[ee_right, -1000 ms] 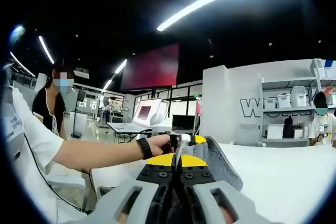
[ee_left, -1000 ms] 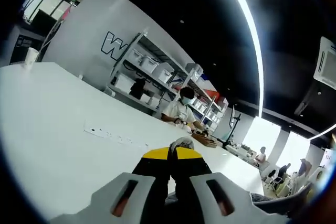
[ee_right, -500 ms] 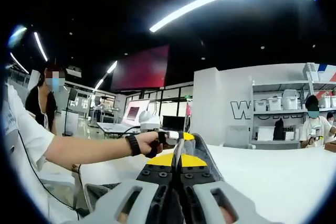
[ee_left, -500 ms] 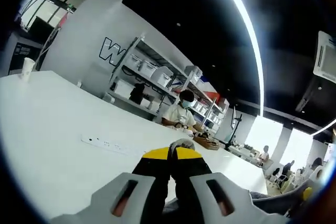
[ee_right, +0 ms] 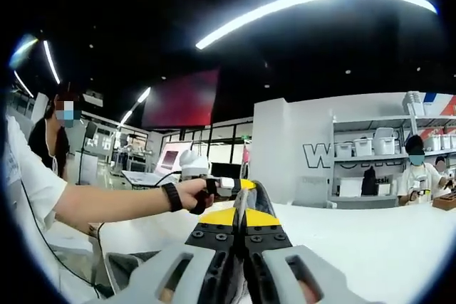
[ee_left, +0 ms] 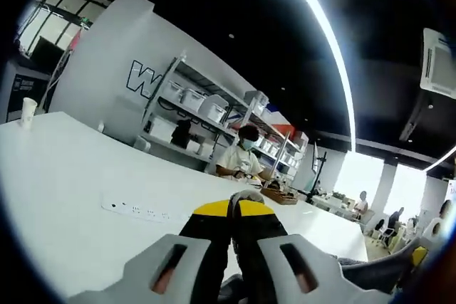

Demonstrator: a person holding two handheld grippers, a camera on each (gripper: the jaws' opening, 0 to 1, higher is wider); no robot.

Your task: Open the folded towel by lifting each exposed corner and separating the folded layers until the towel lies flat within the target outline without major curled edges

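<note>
Left gripper view: the left tool (ee_left: 234, 208) stays clamped on one grey towel (ee_left: 246, 195) corner, a fold peeking above its yellow tips; the white bench (ee_left: 64, 183) beyond it has sunk lower than before, with one power strip (ee_left: 137, 211) ahead-left. Right gripper view: the right tool (ee_right: 241, 211) grips the towel (ee_right: 262, 201) edge; one hand (ee_right: 194, 191) just left of the tips, now farther from them.

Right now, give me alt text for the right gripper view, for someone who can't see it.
The right gripper, jaws shut, pinches a grey towel above a white table. The person's hand holds the left gripper on the same towel edge.
</note>
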